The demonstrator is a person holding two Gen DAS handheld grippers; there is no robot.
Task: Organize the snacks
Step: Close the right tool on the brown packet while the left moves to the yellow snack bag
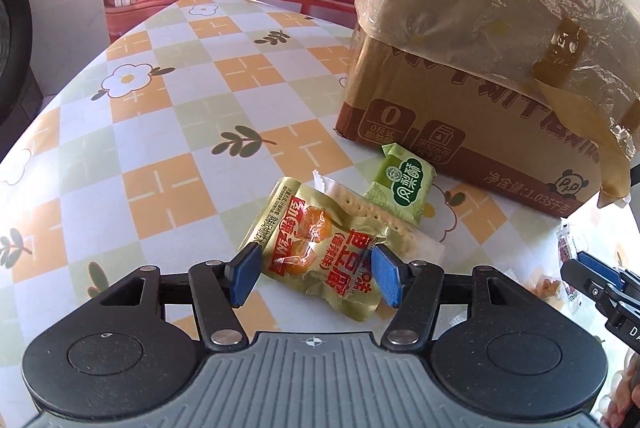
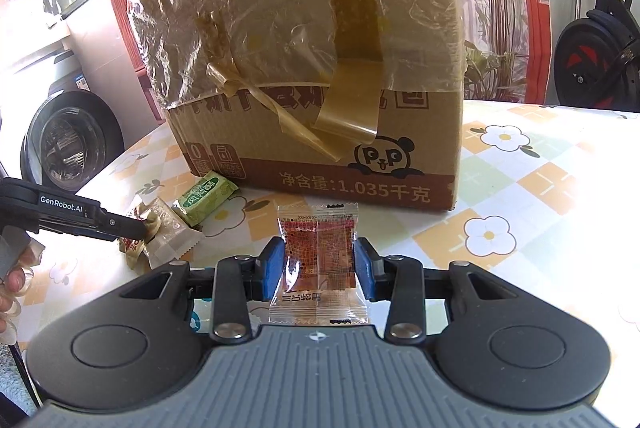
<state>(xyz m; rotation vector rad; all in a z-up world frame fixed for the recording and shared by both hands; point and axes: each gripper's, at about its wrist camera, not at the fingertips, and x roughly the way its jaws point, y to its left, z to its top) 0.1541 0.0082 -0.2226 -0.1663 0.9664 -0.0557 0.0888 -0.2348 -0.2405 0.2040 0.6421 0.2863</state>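
The left hand-held gripper (image 1: 314,278) is standing open around a gold snack packet (image 1: 316,252) lying on the desk (image 1: 168,132). The right hand-held gripper (image 2: 318,268) is pinching a red sachet (image 2: 318,260), the cardboard box (image 2: 304,68) ahead.

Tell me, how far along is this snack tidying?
Nothing looks sorted yet; I cannot see inside the cardboard box. In hand: the right gripper is shut on a red snack packet. The left gripper straddles a gold packet on the tablecloth, pads apparently not pressing. Left: that one, the cracker pack under it and the green packet.
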